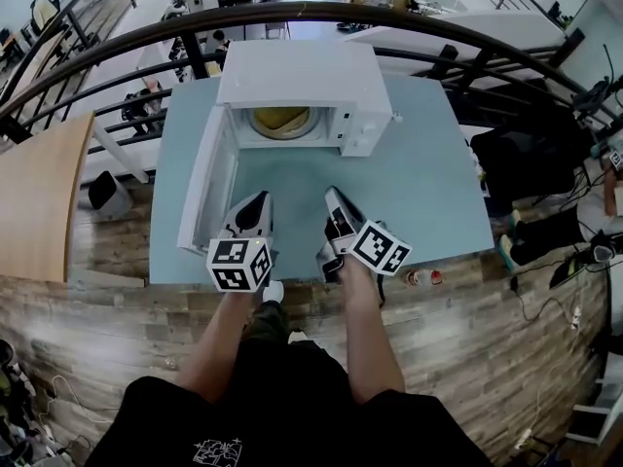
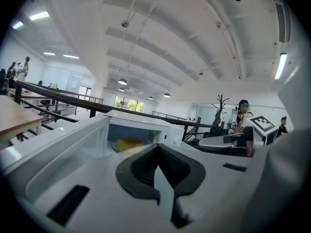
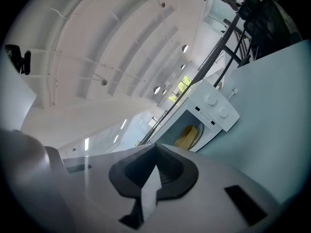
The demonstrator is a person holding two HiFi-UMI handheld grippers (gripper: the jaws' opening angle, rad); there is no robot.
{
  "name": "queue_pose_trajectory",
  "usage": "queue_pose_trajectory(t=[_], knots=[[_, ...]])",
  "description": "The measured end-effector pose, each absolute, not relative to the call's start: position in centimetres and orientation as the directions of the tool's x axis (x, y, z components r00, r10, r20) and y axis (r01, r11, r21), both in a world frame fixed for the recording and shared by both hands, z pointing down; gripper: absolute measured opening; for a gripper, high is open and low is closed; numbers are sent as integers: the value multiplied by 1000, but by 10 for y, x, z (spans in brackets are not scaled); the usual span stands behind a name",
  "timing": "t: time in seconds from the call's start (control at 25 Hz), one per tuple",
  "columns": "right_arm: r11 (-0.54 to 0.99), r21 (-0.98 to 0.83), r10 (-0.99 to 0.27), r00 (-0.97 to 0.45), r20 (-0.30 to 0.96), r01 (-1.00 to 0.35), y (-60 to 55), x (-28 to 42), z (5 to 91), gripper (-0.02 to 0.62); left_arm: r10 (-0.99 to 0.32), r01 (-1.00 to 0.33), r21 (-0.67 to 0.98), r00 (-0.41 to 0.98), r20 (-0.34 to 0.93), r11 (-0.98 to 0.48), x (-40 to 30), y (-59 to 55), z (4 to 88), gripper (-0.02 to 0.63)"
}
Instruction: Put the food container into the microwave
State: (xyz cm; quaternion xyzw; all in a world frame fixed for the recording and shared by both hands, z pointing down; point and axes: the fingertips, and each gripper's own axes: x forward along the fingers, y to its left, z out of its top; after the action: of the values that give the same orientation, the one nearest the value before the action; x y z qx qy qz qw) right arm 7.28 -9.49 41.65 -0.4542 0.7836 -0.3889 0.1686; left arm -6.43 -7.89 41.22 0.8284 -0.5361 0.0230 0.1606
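The food container (image 1: 280,120) sits inside the open microwave (image 1: 292,84). In front of the microwave, the left hand-held gripper (image 1: 257,200) and right hand-held gripper (image 1: 335,197) are closed and empty.

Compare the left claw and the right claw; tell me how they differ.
The left claw lies close beside the open door of the microwave; the right claw lies farther from it. The left claw is held level; the right claw is rolled sideways. Both are shut, empty, and point toward the microwave.
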Motion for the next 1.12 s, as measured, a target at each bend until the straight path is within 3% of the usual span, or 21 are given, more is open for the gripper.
queue_pose_trajectory(t=[1.12], knots=[[439,-620,-804,-593,52,-650,6,84,361,6,-938,-940,150,325,120,-307,-84,26,356,8]])
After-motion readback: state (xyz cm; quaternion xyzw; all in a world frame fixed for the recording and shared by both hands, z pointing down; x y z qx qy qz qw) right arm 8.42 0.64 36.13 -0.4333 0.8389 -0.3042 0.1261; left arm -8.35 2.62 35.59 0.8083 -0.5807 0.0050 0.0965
